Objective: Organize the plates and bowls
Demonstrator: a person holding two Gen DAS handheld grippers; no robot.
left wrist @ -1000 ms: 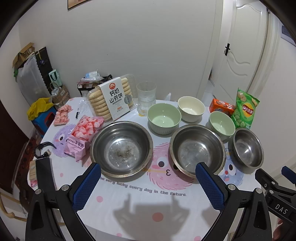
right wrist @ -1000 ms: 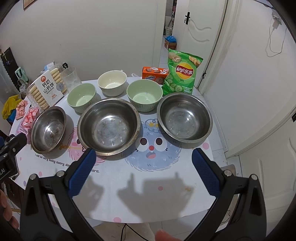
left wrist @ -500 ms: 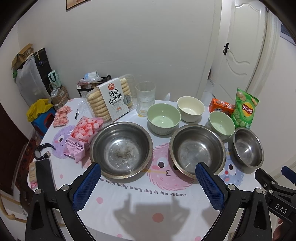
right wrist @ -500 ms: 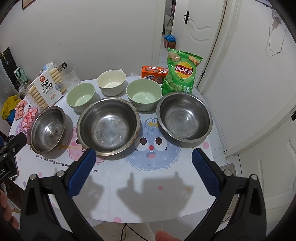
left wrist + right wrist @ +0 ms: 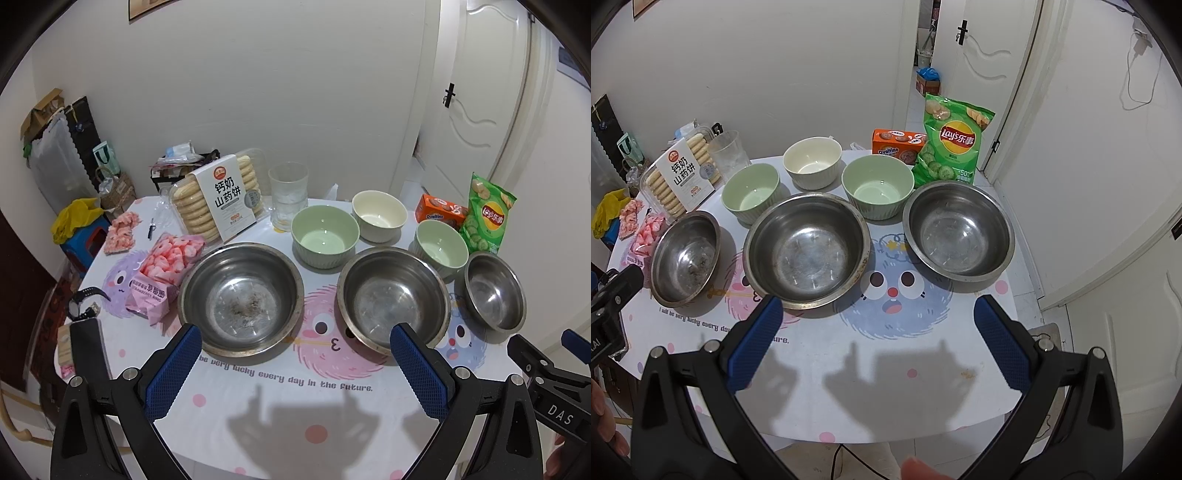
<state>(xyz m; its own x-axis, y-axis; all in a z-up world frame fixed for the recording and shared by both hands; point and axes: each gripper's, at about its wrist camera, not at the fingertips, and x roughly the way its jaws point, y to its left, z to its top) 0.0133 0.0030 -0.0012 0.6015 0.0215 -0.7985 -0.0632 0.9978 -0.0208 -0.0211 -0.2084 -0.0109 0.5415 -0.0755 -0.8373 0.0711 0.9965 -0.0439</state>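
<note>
Three steel bowls stand in a row on the table: the left one (image 5: 241,298) (image 5: 685,257), the middle one (image 5: 393,299) (image 5: 807,249) and the right one (image 5: 495,291) (image 5: 958,230). Behind them sit a green bowl (image 5: 325,236) (image 5: 751,192), a cream bowl (image 5: 379,215) (image 5: 812,161) and a second green bowl (image 5: 440,249) (image 5: 878,186). My left gripper (image 5: 295,349) hovers open over the table's near edge, in front of the left and middle steel bowls. My right gripper (image 5: 877,314) is open too, in front of the middle and right steel bowls. Neither holds anything.
A biscuit tray (image 5: 218,197), a glass (image 5: 288,195), pink candy bags (image 5: 162,275), an orange box (image 5: 439,211) and a green chip bag (image 5: 955,142) ring the bowls. The patterned tablecloth (image 5: 886,350) lies bare near me. A door (image 5: 979,62) is behind right.
Both views have shifted only slightly; the grippers stay open and the bowls have not moved.
</note>
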